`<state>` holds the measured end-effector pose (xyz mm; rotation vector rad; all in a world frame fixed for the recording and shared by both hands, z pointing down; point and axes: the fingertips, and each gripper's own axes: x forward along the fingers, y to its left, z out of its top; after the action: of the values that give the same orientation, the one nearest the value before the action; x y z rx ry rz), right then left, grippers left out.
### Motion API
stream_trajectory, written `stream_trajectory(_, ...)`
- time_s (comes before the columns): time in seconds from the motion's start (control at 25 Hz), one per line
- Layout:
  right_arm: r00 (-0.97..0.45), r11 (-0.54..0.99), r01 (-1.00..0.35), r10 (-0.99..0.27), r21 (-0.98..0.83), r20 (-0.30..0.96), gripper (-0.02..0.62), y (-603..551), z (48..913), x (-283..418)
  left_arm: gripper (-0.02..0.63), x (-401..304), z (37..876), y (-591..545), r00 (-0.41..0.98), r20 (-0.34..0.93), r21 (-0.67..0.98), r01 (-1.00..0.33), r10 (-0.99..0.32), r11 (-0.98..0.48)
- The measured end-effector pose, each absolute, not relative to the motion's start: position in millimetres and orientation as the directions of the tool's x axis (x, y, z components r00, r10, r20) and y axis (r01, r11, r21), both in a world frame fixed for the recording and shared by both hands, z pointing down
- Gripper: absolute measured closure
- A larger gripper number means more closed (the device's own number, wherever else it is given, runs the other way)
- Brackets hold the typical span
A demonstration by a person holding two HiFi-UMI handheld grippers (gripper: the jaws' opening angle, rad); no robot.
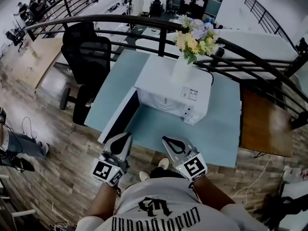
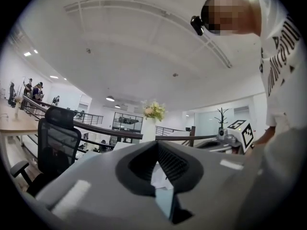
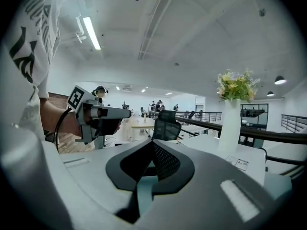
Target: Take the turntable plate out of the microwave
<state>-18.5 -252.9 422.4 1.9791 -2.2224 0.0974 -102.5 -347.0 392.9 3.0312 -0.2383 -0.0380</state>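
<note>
You are holding the left hand-held gripper [image 1: 126, 138] and right hand-held gripper [image 1: 167, 141] closed, empty, at the worktop's [image 1: 216, 138] near edge; be opening one before entering the microwave [image 1: 173, 88].

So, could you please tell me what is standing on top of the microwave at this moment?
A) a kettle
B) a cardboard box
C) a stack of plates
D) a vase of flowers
D: in the head view a white vase holding flowers stands on the top of the microwave.
</note>
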Motion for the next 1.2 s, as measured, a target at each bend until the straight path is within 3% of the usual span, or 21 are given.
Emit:
stream_trajectory(0.48, -0.030, 0.023, -0.999, -0.976, -0.031, 0.215, 0.594, -264.8, 456.1, 71.0, 0.557, -9.8, 419.1, -358.9, 0.996, 0.028, 0.100, -0.084, -0.081, -0.991)
stream_trajectory(0.76, -0.057, 0.034, -0.995, -0.969, -0.097, 0.241, 0.592, -277.3, 480.1, 98.2, 0.557, 22.2, 434.8, -368.4, 0.995, 0.064, 0.089, -0.088, -0.083, -0.992)
stream_trajectory(1.04, -0.068, -0.012, -0.960, -0.959, -0.280, 0.275, 0.591, -292.4, 518.8, 108.1, 0.557, 39.9, 471.6, -375.3, 0.991, 0.122, 0.114, -0.063, -0.049, -0.991)
stream_trajectory(1.2, -0.045, -0.067, -0.934, -0.953, -0.351, 0.301, 0.555, -302.1, 542.0, 116.2, 0.557, 49.6, 493.3, -384.8, 0.989, 0.144, 0.135, -0.048, -0.029, -0.990)
